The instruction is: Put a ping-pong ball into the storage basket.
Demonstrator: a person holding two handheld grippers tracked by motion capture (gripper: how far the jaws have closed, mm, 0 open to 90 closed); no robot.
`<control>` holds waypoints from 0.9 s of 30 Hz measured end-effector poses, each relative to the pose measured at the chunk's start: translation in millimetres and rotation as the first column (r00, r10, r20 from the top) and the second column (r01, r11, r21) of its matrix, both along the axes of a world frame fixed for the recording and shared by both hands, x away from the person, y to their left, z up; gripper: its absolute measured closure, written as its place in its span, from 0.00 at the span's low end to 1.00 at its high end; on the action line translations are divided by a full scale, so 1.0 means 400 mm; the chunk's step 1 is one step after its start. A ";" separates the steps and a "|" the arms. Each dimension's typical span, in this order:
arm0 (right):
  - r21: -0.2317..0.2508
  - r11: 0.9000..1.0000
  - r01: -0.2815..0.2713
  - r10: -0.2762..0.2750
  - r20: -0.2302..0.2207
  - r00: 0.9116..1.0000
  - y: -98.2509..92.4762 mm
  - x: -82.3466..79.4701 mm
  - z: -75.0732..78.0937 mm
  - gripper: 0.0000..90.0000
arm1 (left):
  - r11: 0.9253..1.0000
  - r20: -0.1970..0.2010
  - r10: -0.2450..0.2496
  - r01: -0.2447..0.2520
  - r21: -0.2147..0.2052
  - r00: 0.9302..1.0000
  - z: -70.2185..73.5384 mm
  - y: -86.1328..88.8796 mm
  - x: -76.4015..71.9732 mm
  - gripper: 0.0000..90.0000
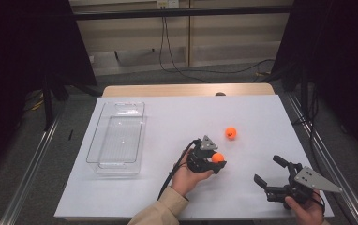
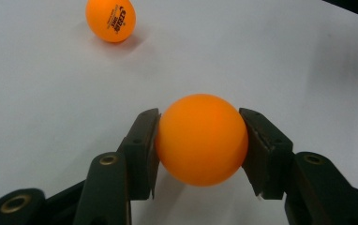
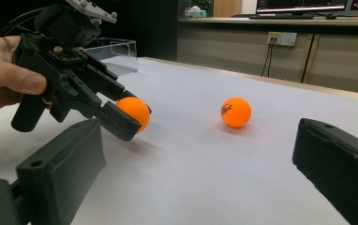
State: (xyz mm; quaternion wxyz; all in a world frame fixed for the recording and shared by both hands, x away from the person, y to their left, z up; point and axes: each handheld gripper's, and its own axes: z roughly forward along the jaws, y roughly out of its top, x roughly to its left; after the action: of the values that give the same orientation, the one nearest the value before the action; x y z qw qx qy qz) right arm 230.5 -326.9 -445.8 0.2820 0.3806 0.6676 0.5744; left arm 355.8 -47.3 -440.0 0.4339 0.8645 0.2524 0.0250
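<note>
Right gripper [image 1: 272,172] sits idle near the table edge w/ jaws wide apart. We've got the left gripper [image 1: 218,161] clamped on one orange ball [image 1: 218,157], mid-table. Second ball [image 1: 231,132] loose just beyond; clear bin [image 1: 116,165] at left holds nothing. Est. pick done, both drops left.

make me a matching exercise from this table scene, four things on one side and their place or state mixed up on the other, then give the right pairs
Things:
1. left gripper
2. right gripper
3. orange ball with black print
4. clear plastic tray

Places or states:
A. lies free on the white table, nothing touching it
B. jaws spread wide, nothing between them
C. stands empty at the table's left side
D. jaws closed on a plain orange ball

Right pairs: 1-D, 2-B, 3-A, 4-C
</note>
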 end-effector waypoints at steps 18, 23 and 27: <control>0.030 0.999 -0.010 0.010 0.001 1.000 0.003 0.010 0.001 0.01 | 1.000 -0.001 0.001 -0.001 0.004 1.000 0.014 0.029 -0.001 0.57; 0.029 0.999 -0.015 0.014 0.007 1.000 0.005 0.010 0.003 0.01 | 1.000 -0.001 0.017 -0.017 -0.005 1.000 0.020 0.042 0.003 0.56; 0.027 1.000 -0.017 0.016 0.006 1.000 0.006 0.010 0.003 0.01 | 1.000 -0.004 0.023 -0.023 -0.009 1.000 0.023 0.049 0.005 0.56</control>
State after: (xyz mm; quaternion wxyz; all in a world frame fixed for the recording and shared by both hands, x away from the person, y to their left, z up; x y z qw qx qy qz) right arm 234.3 -324.5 -444.7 0.2740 0.3773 0.6623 0.5865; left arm 357.9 -27.5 -430.7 0.4370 0.8597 0.2633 0.0271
